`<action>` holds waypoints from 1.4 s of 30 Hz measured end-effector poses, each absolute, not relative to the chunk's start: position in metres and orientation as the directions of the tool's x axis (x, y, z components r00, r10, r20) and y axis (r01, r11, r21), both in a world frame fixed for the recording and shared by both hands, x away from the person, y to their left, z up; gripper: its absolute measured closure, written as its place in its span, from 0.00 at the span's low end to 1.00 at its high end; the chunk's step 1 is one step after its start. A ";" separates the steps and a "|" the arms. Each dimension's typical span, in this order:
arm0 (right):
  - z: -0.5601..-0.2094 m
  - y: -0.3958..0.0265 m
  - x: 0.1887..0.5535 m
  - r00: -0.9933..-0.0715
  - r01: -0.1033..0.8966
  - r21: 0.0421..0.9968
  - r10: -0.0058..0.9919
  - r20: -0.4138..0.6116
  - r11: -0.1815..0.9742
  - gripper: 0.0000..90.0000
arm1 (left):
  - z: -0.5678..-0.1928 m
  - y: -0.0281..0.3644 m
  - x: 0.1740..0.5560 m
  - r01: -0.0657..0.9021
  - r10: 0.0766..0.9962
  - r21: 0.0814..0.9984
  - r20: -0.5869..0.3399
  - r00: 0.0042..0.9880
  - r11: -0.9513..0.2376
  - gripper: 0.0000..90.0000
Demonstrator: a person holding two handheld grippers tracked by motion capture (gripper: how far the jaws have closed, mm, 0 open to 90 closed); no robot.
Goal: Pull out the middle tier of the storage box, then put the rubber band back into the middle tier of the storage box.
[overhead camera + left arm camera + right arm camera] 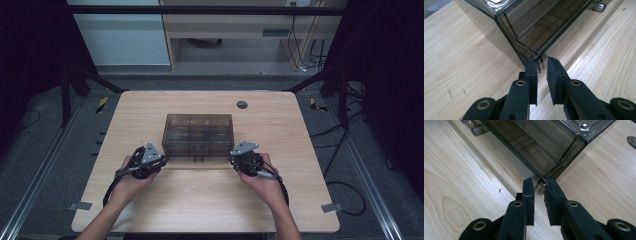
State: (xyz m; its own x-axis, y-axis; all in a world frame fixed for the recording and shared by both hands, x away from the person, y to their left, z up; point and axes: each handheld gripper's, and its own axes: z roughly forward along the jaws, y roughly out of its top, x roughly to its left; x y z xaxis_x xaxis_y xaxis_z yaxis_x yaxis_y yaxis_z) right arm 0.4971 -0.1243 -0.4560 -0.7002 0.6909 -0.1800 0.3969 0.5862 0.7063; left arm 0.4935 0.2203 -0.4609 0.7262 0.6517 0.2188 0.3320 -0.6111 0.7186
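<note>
The smoked transparent box (198, 135) is seen at the middle of the desk (150, 200); its near left corner is pinched by the left gripper (541, 62), its near right corner by the right gripper (539, 183), both jaw pairs narrowed onto the plastic edge

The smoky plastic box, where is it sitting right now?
High view: the box sits mid-table, between the left gripper and right gripper at its near corners.

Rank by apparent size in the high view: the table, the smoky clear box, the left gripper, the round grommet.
1. table
2. smoky clear box
3. left gripper
4. round grommet
</note>
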 end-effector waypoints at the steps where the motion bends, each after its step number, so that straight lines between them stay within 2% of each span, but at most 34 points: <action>1: -0.456 -0.124 0.497 -0.700 0.398 0.706 0.691 -0.179 0.586 0.88 | -0.461 0.220 0.494 0.331 0.650 0.718 0.219 0.727 -0.612 0.87; 39: -0.453 -0.125 0.467 -0.722 0.405 0.683 0.671 -0.171 0.609 0.90 | -0.456 0.220 0.465 0.325 0.605 0.659 0.250 0.756 -0.679 0.91; 40: -0.453 -0.125 0.466 -0.721 0.404 0.683 0.671 -0.171 0.608 0.90 | -0.457 0.219 0.466 0.296 0.590 0.669 0.263 0.763 -0.681 0.91; 42: -0.453 -0.125 0.464 -0.723 0.405 0.679 0.669 -0.171 0.612 0.90 | -0.456 0.219 0.462 0.325 0.600 0.651 0.253 0.759 -0.686 0.91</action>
State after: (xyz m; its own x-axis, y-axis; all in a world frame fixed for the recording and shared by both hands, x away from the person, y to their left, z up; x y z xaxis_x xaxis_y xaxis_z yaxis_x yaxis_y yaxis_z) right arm 0.4641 -0.1254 -0.4531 -0.7233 0.6689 -0.1713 0.4051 0.6120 0.6792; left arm 0.4619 0.2193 -0.4557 0.7586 0.6003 0.2533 0.3251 -0.6857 0.6512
